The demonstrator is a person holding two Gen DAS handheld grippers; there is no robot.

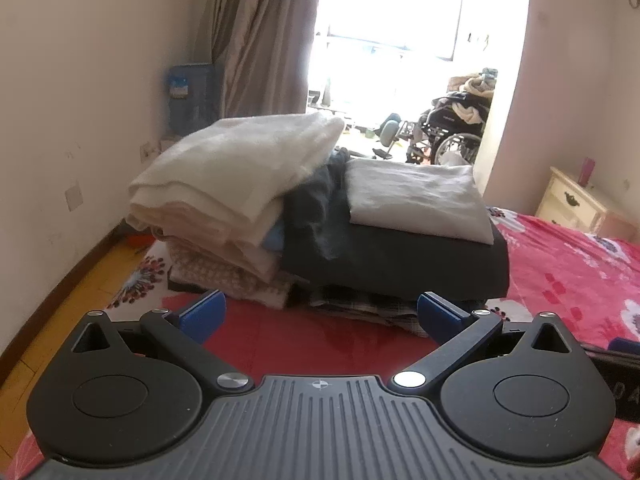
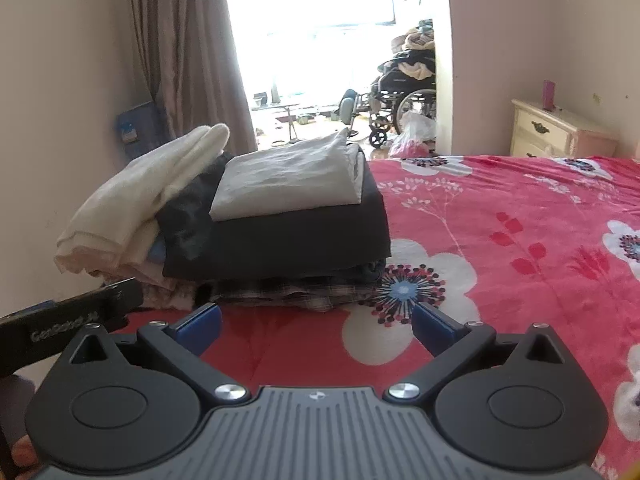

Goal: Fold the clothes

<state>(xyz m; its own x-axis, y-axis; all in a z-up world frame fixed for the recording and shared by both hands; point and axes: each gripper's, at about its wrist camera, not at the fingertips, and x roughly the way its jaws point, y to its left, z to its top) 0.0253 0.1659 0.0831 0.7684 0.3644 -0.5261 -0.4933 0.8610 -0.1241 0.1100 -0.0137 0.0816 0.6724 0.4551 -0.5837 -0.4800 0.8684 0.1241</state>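
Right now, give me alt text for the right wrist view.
The open right gripper hovers empty over a red floral bedspread, facing a pile of folded clothes. A wheelchair stands by the bright window.

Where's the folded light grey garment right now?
The folded light grey garment lies on top of the dark folded garment, right of the leaning cream pile, at the bed's left edge.

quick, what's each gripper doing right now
Left gripper: open, holding nothing.
Right gripper: open, holding nothing.
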